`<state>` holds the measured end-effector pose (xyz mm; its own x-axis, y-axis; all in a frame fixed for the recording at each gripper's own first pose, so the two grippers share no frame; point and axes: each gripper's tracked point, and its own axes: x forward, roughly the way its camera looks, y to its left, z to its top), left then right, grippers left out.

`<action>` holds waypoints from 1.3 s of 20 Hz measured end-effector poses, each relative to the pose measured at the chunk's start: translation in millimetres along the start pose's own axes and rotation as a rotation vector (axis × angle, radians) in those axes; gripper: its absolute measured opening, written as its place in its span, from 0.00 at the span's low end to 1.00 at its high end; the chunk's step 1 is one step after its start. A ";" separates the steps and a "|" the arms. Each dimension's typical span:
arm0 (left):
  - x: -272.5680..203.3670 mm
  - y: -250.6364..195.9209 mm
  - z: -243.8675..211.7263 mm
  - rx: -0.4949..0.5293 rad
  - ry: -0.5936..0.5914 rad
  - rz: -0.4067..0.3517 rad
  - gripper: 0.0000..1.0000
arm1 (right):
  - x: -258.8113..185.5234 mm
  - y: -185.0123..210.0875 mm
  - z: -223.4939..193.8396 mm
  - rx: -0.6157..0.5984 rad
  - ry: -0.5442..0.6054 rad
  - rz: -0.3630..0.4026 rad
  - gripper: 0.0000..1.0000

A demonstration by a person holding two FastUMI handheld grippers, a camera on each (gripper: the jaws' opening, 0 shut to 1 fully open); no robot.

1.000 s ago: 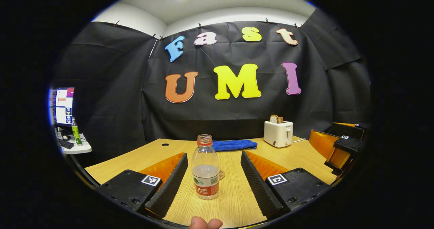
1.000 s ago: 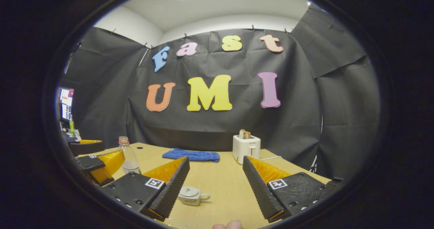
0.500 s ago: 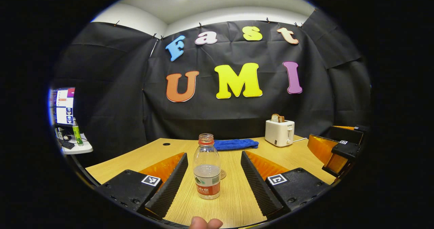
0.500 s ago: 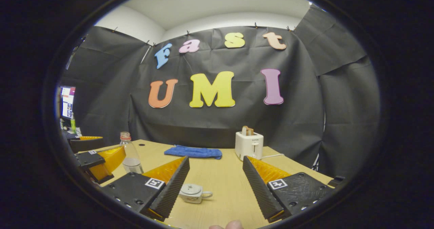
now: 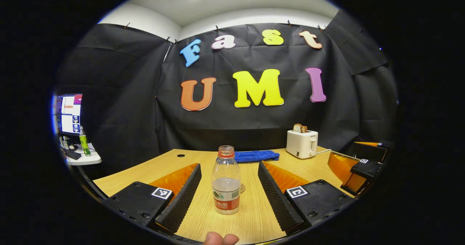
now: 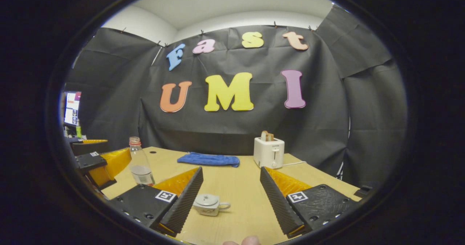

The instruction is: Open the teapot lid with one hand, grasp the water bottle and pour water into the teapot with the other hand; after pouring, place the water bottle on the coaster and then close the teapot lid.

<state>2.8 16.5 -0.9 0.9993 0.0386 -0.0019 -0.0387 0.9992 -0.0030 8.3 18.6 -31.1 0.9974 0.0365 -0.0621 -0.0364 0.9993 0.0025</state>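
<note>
The uncapped water bottle (image 5: 226, 181) is shown upright on the counter (image 5: 250, 219) between the released left tongs (image 5: 229, 188), the lidded teapot (image 6: 207, 204) at 7 o'clock before the released right tongs (image 6: 231, 197); a tip-over and spill could be caused by an off-centre closure.

Each handheld gripper, the left gripper (image 5: 229, 192) and the right gripper (image 6: 231, 196), has two wedge-shaped fingers with ribbed inner faces. The fingers sit on textured blocks with screws, each bearing a square black-and-white marker tag. At six o'clock, a blurred fingertip (image 5: 220, 239) peeks in, seemingly bare of any glove.
</note>
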 end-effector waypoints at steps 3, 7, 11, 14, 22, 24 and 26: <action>-0.9 6.6 -0.4 0.004 0.004 0.016 0.98 | 6.8 9.4 -16.2 0.003 0.024 0.007 0.95; 0.2 14.7 3.9 -0.007 0.000 0.028 0.98 | 19.6 26.5 -42.5 -0.006 0.074 0.034 0.97; 1.3 28.4 4.7 -0.001 0.000 0.055 0.98 | 36.4 32.9 -63.2 -0.012 0.113 0.029 0.95; 2.5 34.3 5.6 -0.015 0.003 0.066 0.98 | 51.4 39.6 -77.4 -0.030 0.145 0.038 0.95; 5.3 45.5 1.3 -0.028 0.018 0.088 0.98 | 75.9 48.0 -94.1 -0.062 0.188 0.053 0.80; 5.2 48.5 -0.2 -0.030 0.024 0.092 0.98 | 79.6 49.2 -96.0 -0.069 0.195 0.053 0.67; 5.9 48.9 0.7 -0.029 0.023 0.094 0.98 | 81.2 50.9 -99.4 -0.072 0.210 0.060 0.50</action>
<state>6.8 65.6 -0.3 0.9909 0.1320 -0.0261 -0.1328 0.9907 -0.0310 81.2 72.5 -135.2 0.9587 0.0874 -0.2708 -0.1069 0.9926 -0.0579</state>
